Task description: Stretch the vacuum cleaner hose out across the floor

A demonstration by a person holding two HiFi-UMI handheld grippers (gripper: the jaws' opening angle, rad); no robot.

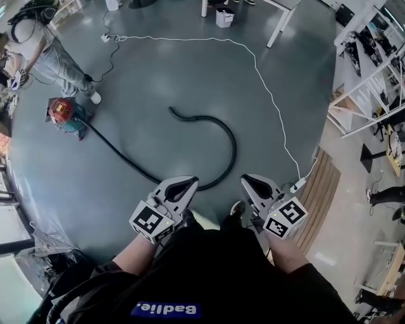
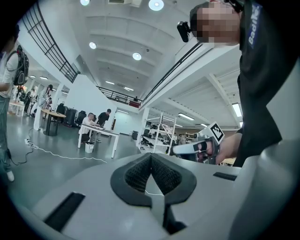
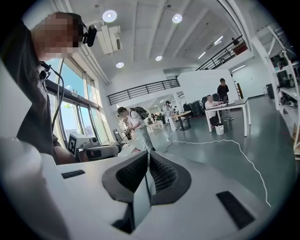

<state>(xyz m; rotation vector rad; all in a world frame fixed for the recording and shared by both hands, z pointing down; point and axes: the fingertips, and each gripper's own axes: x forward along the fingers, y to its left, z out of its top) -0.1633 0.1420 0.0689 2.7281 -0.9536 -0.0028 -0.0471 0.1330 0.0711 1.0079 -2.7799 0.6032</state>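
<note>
A black vacuum hose (image 1: 231,149) lies on the grey floor in the head view. It runs from the red vacuum cleaner (image 1: 63,112) at the left, bends near my feet, and hooks back to a free end at mid-floor. My left gripper (image 1: 188,184) is held at waist height just above the hose's near bend, jaws shut and empty. My right gripper (image 1: 248,182) is beside it, also shut with nothing held. The hose shows in neither gripper view, where the left gripper (image 2: 151,161) and right gripper (image 3: 147,161) each have pads pressed together.
A white cable (image 1: 266,88) snakes across the floor to a power strip (image 1: 297,185) by my right side. A person (image 1: 57,63) stands by the vacuum cleaner. White tables (image 1: 278,12) stand at the far side, shelving (image 1: 373,69) at the right, wooden boards (image 1: 319,196) nearby.
</note>
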